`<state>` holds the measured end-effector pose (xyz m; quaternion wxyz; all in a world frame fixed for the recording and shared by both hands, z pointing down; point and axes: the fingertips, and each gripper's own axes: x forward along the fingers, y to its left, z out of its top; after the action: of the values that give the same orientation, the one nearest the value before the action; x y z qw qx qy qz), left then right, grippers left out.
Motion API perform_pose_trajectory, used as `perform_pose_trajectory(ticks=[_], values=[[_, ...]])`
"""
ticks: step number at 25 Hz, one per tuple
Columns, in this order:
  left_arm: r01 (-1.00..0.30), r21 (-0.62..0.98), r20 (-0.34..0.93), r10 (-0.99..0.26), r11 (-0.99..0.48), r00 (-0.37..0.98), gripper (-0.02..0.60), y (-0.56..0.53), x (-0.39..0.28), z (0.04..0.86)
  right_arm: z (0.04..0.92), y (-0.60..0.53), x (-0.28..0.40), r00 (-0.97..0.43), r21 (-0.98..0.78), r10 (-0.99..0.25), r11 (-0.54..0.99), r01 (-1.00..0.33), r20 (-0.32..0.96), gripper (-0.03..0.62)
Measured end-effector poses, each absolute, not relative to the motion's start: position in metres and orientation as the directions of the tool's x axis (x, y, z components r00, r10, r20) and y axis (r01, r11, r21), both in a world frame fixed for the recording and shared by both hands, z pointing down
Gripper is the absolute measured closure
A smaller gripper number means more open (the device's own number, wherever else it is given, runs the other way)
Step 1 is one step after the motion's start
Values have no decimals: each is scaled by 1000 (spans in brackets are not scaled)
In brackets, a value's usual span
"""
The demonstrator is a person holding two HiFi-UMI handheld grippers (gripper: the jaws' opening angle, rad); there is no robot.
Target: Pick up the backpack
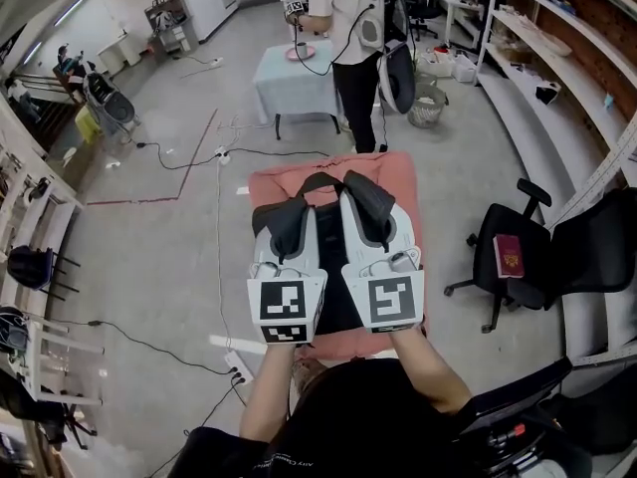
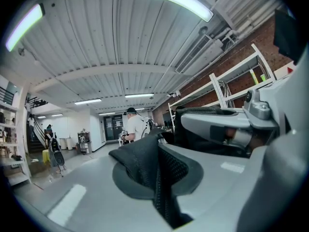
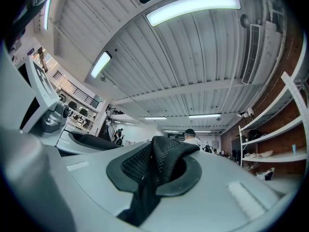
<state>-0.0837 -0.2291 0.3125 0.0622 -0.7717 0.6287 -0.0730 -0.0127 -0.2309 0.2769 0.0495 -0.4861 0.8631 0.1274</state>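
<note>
Backpack (image 1: pixel 338 307): black, its body shows between and beneath the two grippers, over a pink-covered worktop (image 1: pixel 274 182); whether it rests on the cloth cannot be told.

Left gripper (image 1: pixel 287 237): jaws pinching the left shoulder strap (image 1: pixel 294 202), black mesh folded between them in the left gripper view (image 2: pixel 145 158).

Right gripper (image 1: pixel 373 222): jaws pinching the right shoulder strap (image 1: pixel 363 192), mesh bunched between them in the right gripper view (image 3: pixel 161 158).

The two straps arch away from the grippers and meet at the worktop's far side. The grippers sit side by side, near each other.

Surroundings: a black office chair (image 1: pixel 518 257) to the right carrying a red booklet (image 1: pixel 510 257); beyond, a person (image 1: pixel 343 18) standing at a small white-draped table (image 1: pixel 289 78); wall shelves (image 1: pixel 537 38) along the right.
</note>
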Motion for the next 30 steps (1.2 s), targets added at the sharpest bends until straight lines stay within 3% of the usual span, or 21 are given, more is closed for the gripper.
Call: perform_pose_trajectory(ticks=[22, 30], values=[[-963, -131, 108, -969, -237, 223, 560, -227, -101, 330, 288, -237, -34, -498, 190, -853, 469, -863, -156, 531], [-951, -160, 116, -962, -264, 248, 560, -226, -76, 331, 289, -237, -10, -475, 191, -862, 443, -876, -175, 530]])
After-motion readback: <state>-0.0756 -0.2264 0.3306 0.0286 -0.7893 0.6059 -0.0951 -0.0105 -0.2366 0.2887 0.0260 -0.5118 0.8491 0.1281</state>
